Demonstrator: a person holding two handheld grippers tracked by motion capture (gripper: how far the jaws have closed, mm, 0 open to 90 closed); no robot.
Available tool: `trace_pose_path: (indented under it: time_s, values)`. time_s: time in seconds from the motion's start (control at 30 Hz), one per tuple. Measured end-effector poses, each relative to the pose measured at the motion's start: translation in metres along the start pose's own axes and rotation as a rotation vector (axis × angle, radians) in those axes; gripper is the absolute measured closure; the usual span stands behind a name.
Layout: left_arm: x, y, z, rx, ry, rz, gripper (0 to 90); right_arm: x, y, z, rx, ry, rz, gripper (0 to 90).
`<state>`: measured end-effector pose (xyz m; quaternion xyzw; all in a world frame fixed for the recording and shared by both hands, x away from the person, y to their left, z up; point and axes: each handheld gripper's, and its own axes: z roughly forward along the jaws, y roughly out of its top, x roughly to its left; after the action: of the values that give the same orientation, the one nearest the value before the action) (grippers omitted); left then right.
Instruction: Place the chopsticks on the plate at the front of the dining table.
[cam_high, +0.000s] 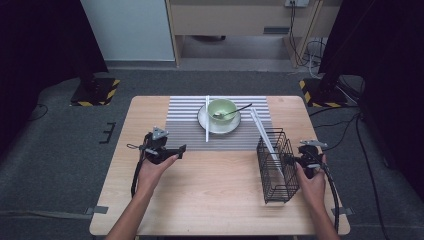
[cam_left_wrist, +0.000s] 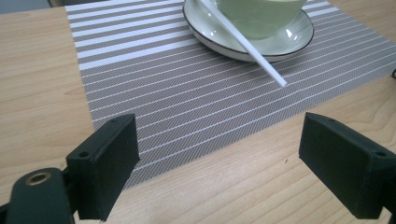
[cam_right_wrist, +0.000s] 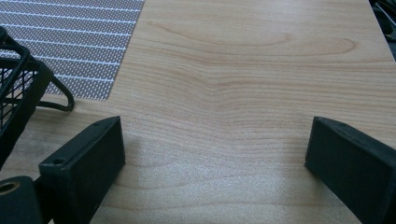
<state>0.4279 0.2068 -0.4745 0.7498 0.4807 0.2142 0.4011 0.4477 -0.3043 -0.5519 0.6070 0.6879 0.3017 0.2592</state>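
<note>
Claws, left (cam_left_wrist: 219, 165) and right (cam_right_wrist: 215, 170), both released, empty; chopstick (cam_left_wrist: 245, 44) across saucer (cam_left_wrist: 289, 39), wire basket (cam_high: 276, 165) nearby.

Black blocky fingers (cam_left_wrist: 109, 163) with screw holes, grey three-cornered plate (cam_high: 159, 133), trailing black cable (cam_high: 333, 195).

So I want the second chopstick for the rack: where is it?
In the high view, the loose white chopstick lies on the striped mat, its far part resting across the left rim of the saucer under the green bowl.
</note>
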Motion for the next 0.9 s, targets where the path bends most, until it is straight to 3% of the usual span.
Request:
trace_pose_path:
  time_s: [0.6, 0.77, 0.9]
  values:
    - [0.029, -0.028, -0.024, 0.030, 0.038, -0.003, 8.9, 0.000, 0.000, 0.000, 0.001, -0.001, 0.004, 4.7]
    - [0.034, -0.034, -0.027, 0.034, 0.040, -0.018, 8.7, 0.001, 0.000, 0.000, 0.002, -0.001, 0.005, 4.6]
    - [0.036, -0.039, -0.029, 0.044, 0.050, -0.005, 8.4, 0.001, 0.000, 0.000, 0.001, -0.001, 0.005, 4.6]
